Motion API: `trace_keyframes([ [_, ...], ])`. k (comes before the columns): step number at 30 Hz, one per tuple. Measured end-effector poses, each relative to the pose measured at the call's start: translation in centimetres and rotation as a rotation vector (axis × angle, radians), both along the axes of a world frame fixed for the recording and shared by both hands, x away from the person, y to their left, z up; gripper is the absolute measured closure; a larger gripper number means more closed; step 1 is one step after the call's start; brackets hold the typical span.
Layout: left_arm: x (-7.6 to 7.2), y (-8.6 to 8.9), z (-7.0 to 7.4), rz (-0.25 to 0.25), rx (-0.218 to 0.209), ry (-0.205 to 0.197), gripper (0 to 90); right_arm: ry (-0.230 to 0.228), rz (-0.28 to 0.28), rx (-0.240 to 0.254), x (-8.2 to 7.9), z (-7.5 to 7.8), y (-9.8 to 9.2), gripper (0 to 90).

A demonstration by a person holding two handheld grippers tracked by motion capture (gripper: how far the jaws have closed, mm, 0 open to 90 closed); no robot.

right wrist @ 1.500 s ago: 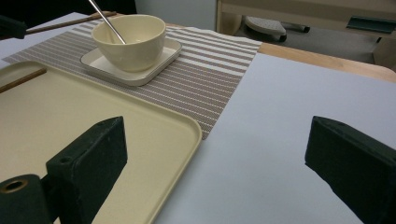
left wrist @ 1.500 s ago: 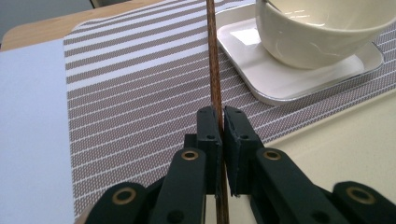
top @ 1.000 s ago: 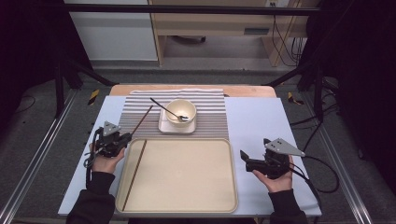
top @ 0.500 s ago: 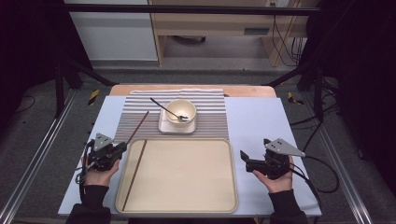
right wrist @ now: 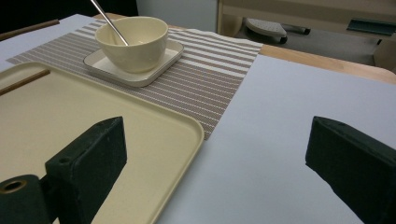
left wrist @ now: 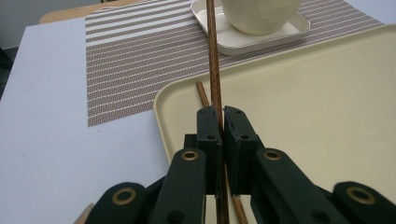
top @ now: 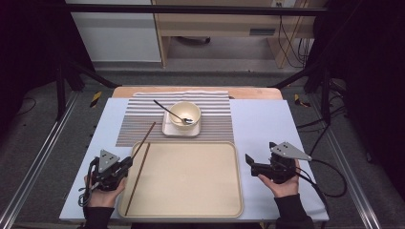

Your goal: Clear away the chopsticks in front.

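Two chopsticks show: the left gripper pinches one chopstick above the tray's left edge, the second chopstick lying inside. Right gripper rests spread, empty, just beside the tray.

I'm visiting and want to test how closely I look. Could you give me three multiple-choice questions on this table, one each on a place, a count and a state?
1. Where does the bowl stand?
A. on a small square dish
B. in the tray
C. on the bare table

2. How many chopsticks are there?
A. one
B. two
C. four

3. How are the left tongs?
A. wide open
B. shut on a chopstick
C. shut on a spoon

Answers:
1 A, the dish sits on the striped mat.
2 B, one chopstick is held, the other lies in the tray.
3 B, the left gripper view shows the stick clamped.
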State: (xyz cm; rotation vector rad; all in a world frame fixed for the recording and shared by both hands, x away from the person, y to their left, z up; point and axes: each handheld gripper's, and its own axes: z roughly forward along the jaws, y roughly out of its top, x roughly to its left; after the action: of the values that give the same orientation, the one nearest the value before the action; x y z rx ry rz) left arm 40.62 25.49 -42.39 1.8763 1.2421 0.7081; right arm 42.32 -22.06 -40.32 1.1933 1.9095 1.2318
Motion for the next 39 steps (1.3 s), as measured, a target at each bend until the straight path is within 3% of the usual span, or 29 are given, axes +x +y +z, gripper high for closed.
trace_keyframes([
  [7,-0.2,-1.3,0.3,0.003,-0.020,-0.008,84.6,-0.001,0.000,0.001,0.0,0.0,0.0,5.6],
  [18,-0.3,-3.8,0.6,-0.017,-0.008,-0.003,84.6,-0.007,0.006,0.014,-0.1,0.2,-0.1,5.6],
  [24,-1.0,-4.6,0.5,-0.012,-0.050,-0.010,84.6,-0.012,0.007,0.014,-0.1,0.4,-0.2,5.6],
  [33,-3.0,-4.5,-2.1,0.020,-0.086,0.025,84.6,-0.011,0.008,0.014,-0.1,0.4,-0.2,5.6],
  [39,-3.6,-4.4,-3.5,0.036,-0.066,0.045,84.6,-0.006,0.011,0.006,-0.1,0.2,0.0,5.6],
])
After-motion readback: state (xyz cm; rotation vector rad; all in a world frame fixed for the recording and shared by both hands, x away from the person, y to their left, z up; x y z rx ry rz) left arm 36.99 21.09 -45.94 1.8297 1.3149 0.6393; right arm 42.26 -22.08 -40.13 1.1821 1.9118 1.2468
